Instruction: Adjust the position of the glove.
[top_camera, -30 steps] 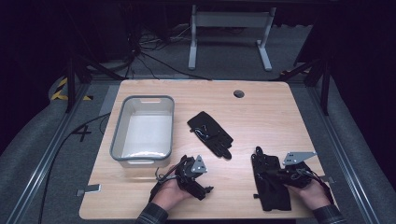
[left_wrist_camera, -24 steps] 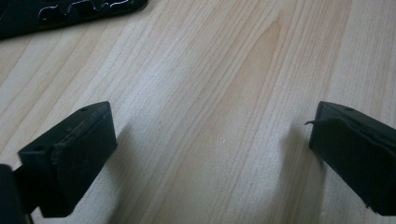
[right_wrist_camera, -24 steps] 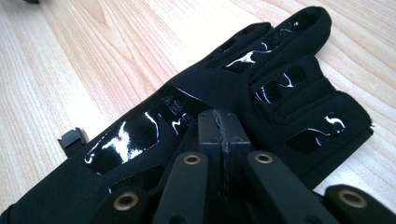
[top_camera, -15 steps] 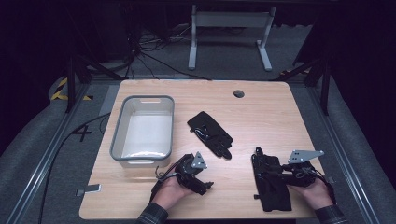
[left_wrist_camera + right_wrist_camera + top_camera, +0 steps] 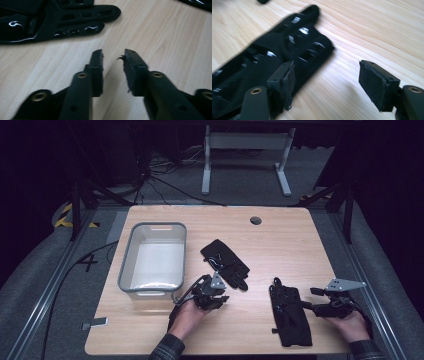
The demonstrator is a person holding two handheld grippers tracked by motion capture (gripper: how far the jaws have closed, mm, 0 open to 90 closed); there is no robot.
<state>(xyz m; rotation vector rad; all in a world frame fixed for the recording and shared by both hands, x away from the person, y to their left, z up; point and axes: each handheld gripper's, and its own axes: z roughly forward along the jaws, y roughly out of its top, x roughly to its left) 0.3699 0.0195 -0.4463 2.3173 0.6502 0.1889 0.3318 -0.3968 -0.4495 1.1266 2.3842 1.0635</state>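
Two black gloves lie on the wooden table (image 5: pixel 280 245). One glove (image 5: pixel 225 262) is at mid-table, its fingers pointing to the near right. My left gripper (image 5: pixel 214 292) sits just short of it, and in the left gripper view (image 5: pixel 113 56) the jaws stand slightly apart with bare wood between them; that glove (image 5: pixel 50 20) lies beyond, at upper left. The second glove (image 5: pixel 290 315) lies flat at the near right. My right gripper (image 5: pixel 312 306) is at its right edge, wide open (image 5: pixel 329 72); its left jaw hangs over this glove (image 5: pixel 274 55), its right jaw over wood.
A grey plastic bin (image 5: pixel 152 227) stands on the left of the table, nothing visible inside. A round cable hole (image 5: pixel 256 220) sits near the far edge. Bare wood stretches across the far right. A white stand (image 5: pixel 245 155) is on the floor beyond.
My left gripper has crept forward toward the middle glove. My right gripper has shifted slightly right along the second glove's edge. Neither glove has moved.
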